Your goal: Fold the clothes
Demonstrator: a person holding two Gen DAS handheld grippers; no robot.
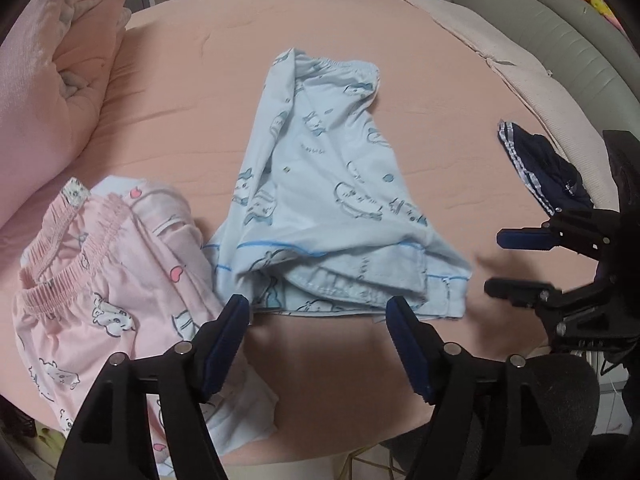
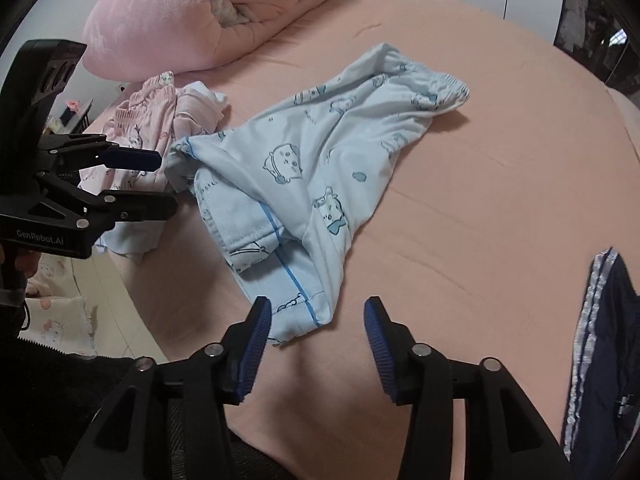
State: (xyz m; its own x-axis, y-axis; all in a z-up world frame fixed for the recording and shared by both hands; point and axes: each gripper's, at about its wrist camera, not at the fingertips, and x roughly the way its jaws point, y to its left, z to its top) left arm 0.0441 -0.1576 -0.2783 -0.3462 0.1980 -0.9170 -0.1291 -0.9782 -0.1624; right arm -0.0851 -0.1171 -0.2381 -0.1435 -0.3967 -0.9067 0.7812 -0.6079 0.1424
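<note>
Both grippers spread and empty at the near hem of the blue shorts

The left gripper has its blue-padded fingers wide apart, straddling the hem of the pale blue cotton shorts printed with cartoon animals; the right gripper is likewise spread, nothing between its pads, with the hem corner just ahead at 12 o'clock. Judged from this, both are poised at the near edge so each can take a hem corner for a fold. The shorts lie loosely bunched in the middle of the peach-pink bedsheet, long axis running from the hem near the tools out to the elastic waistband at roughly 12 to 1 o'clock. At 9 o'clock of the left gripper sits a pink printed pyjama pile; a navy garment with white side stripes lies at 3 o'clock of the right gripper, well apart.
</note>
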